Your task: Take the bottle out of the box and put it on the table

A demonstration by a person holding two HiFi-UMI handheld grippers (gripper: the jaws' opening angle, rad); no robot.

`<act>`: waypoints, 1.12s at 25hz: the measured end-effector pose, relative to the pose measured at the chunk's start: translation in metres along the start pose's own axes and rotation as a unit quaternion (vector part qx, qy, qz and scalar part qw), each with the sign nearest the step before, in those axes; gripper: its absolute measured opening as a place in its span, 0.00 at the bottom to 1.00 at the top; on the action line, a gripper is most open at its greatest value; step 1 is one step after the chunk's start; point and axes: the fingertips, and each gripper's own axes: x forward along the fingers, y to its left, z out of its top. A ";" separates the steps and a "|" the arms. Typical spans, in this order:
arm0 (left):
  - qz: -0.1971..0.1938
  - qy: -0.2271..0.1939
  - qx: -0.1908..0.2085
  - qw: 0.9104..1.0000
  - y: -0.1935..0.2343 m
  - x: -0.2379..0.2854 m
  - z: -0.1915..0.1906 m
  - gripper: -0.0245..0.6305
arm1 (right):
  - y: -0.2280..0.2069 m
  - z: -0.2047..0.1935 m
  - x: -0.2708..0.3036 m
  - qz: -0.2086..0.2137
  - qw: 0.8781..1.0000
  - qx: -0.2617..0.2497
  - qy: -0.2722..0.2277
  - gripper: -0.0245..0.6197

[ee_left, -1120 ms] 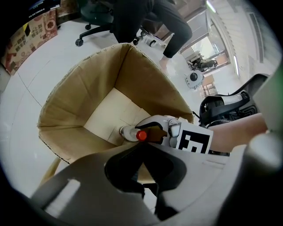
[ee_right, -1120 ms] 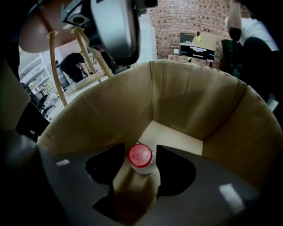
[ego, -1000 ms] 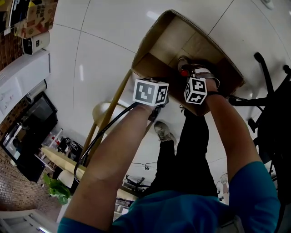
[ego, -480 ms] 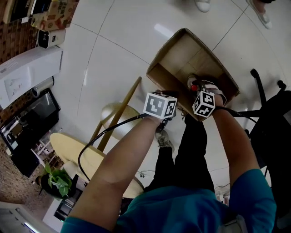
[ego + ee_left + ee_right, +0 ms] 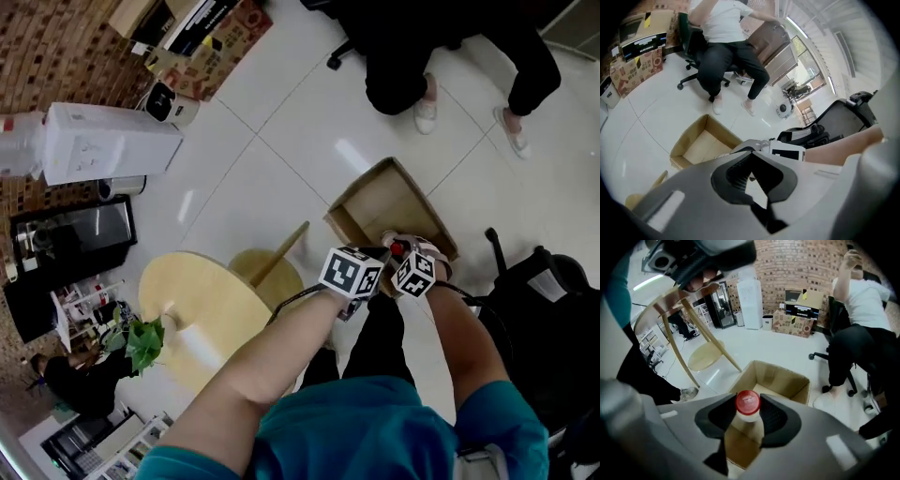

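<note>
The right tongs (image 5: 748, 398) were pinching the bottle (image 5: 749, 425) by the neck, just under the red cap (image 5: 748, 403), one pad pressed on each side. Those jaws had just been closing, with the bottle between them. The bottle hung in the air, cap toward the right gripper's camera and body dangling below the pads. The open cardboard box (image 5: 380, 199) sat underneath on the white floor (image 5: 272, 141). In the right gripper view the bottle's lower part overlapped the box's near wall, so it couldn't be told whether the base had cleared the rim. It was not on the tabletop (image 5: 199, 311) (round, pale wood, off to the left in the head view, apart from both tongs).

The left tongs (image 5: 751, 153) were pressed together. The dark ribbed pads (image 5: 737, 172) met at the tips with nothing caught between them, only floor showing through the gap behind. They sat just beside the right tongs. The left marker cube (image 5: 352, 272) and right marker cube (image 5: 414, 274) were nearly side by side over the box's near edge.

A seated person (image 5: 398, 66) in dark trousers was beyond the box, and a black office chair (image 5: 548, 314) stood to its right.
</note>
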 end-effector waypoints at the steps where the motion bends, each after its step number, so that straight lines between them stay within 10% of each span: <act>1: -0.006 -0.009 0.000 1.000 -0.021 -0.022 0.011 0.04 | -0.003 0.014 -0.025 0.001 1.000 0.004 -0.001 0.27; 9: -0.023 -0.128 -0.011 0.991 -0.157 -0.304 0.099 0.04 | 0.016 0.177 -0.261 0.042 0.998 -0.035 0.039 0.27; 15: -0.014 -0.249 -0.035 0.968 -0.199 -0.467 0.100 0.04 | 0.068 0.281 -0.375 0.100 0.985 -0.127 0.066 0.27; 28: 0.080 -0.410 0.043 0.908 -0.264 -0.737 -0.019 0.04 | 0.228 0.500 -0.559 0.133 0.946 -0.280 0.092 0.27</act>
